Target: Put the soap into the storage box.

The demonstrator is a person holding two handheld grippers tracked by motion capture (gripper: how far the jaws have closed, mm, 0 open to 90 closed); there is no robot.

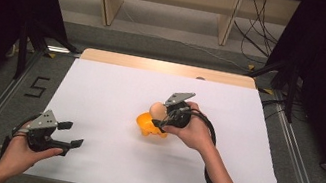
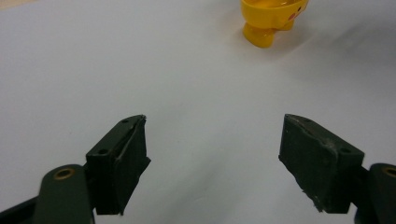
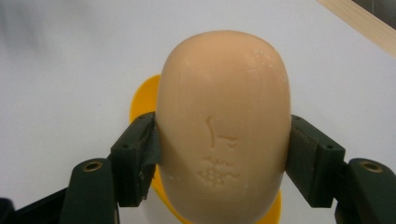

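Observation:
A peach-coloured oval soap bar (image 3: pixel 223 126) with a stamped mark fills the right gripper view, and both black pads press on its sides. My right gripper (image 1: pixel 161 115) holds the soap bar (image 1: pixel 157 108) just above a yellow dish (image 1: pixel 147 123) near the middle of the white table. The yellow dish (image 3: pixel 142 100) peeks out from behind the bar. At the table's front left corner my left gripper (image 1: pixel 71 135) stands open, nothing between its jaws. In the left gripper view the yellow dish (image 2: pixel 271 18) stands far ahead, beyond the open left gripper (image 2: pixel 215 140).
The white table top (image 1: pixel 116 88) has a wooden strip (image 1: pixel 165 67) along its far edge. Metal rails run along both sides on the floor. Cables lie on the floor at the back right, and wooden frame legs stand behind the table.

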